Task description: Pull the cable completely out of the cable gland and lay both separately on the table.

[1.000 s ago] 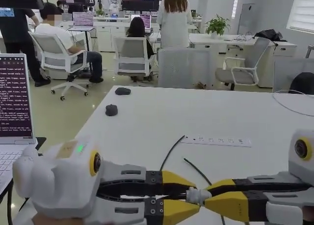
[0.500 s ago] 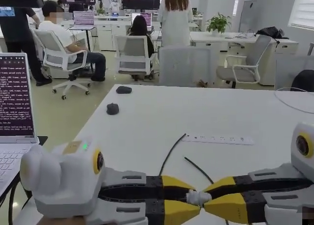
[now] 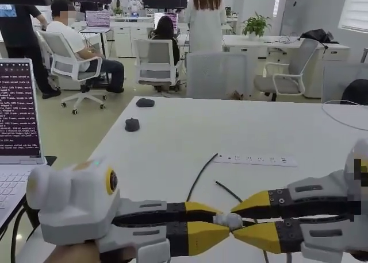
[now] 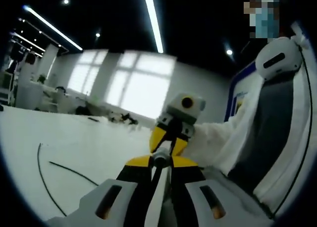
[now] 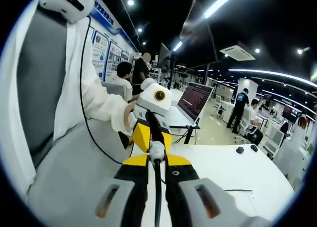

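Above table [image 3: 172, 136], cable gland [image 3: 228, 220] between meeting fingers [image 3: 201, 234], left gripper [image 4: 161, 161] seemingly pinching it, right gripper [image 5: 156, 160] nipping cable [image 5: 157, 197].

On my feed the left gripper [image 3: 223, 223] and right gripper [image 3: 236, 221] match: white bodies, black middle sections and yellow jaw tips. Between those tips sits the off-white cable gland [image 3: 227, 220], and the black cable [image 3: 202, 172] reads dark against the white table [image 3: 172, 142]. I also see a white power strip [image 3: 256, 159], a dark grey mouse [image 3: 132, 124], a second dark grey mouse [image 3: 145, 103], and a laptop screen [image 3: 17, 116] in deep purple lined with pale text.
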Motion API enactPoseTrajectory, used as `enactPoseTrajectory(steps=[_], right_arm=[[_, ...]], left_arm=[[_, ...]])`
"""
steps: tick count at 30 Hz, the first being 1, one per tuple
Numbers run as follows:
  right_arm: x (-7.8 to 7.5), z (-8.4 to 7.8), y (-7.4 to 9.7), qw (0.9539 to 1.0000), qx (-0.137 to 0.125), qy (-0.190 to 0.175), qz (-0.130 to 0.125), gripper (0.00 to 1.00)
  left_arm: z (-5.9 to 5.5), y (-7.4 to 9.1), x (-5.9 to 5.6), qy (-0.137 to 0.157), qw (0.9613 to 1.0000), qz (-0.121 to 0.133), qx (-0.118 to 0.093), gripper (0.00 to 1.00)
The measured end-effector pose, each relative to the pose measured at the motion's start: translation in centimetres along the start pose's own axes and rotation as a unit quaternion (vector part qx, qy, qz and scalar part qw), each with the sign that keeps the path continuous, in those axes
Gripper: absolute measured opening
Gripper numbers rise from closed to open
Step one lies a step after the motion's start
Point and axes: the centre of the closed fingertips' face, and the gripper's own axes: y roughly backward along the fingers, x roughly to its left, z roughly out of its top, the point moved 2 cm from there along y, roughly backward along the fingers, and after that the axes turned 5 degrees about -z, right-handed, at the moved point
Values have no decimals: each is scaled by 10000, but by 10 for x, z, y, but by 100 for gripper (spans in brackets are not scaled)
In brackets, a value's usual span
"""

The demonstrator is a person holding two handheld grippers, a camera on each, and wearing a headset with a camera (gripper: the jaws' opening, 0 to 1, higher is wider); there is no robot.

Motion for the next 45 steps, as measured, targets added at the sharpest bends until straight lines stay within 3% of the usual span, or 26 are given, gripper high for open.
enactPoseTrajectory(steps=[5,7,9,11,12,14,16,18,20,21,25,29,32,33,34,38,42,45], right_arm=[[-2,-2,-2,10000,-40,12,-25,10],[-6,-2,-4,9995,-99,256,-174,11],[-7,-4,-3,9995,-128,235,-142,11],[-12,-6,-2,9992,-156,-331,-181,15],[-17,-9,0,9953,-179,-925,-227,21],[-22,-5,3,9883,-530,-1425,-148,31],[-22,-1,7,9750,-747,-2093,40,31],[-20,3,11,9580,-959,-2691,240,32],[-18,2,12,9504,-964,-2935,359,33],[-18,2,12,9489,-993,-2974,357,33],[-15,0,11,9354,-1006,-3354,487,29],[-8,-2,5,9327,-896,-3439,609,27],[-6,-2,5,9301,-926,-3489,685,17],[-4,2,5,9250,-1020,-3573,789,15],[-4,2,5,9232,-1019,-3615,809,13],[-1,1,5,9234,-932,-3620,873,11],[-1,2,6,9294,-970,-3471,797,11],[0,0,5,9417,-924,-3156,715,11]], left_arm=[[-1,0,1,-110,9999,34,60,14],[1,0,3,-257,9996,126,52,14],[1,0,2,-465,9988,107,104,14],[4,-1,1,-759,9970,106,120,14],[4,-2,-4,-900,9958,-8,156,14],[4,-3,-4,-1153,9931,33,203,15],[5,-3,-6,-1369,9903,20,243,15],[5,-2,-7,-1414,9897,1,222,15],[7,-2,-8,-1526,9881,10,175,15],[8,-2,-7,-1548,9878,5,175,15],[9,-3,-9,-1736,9846,1,181,15],[9,-4,-11,-1833,9828,-33,211,15],[9,-5,-11,-1867,9822,-38,224,15],[9,-5,-11,-1873,9820,-36,224,15],[9,-5,-11,-1878,9819,-38,228,15],[8,-5,-11,-1902,9814,-61,267,15],[9,-5,-10,-1816,9831,-38,236,15],[7,-5,-9,-1729,9845,-19,296,15]])
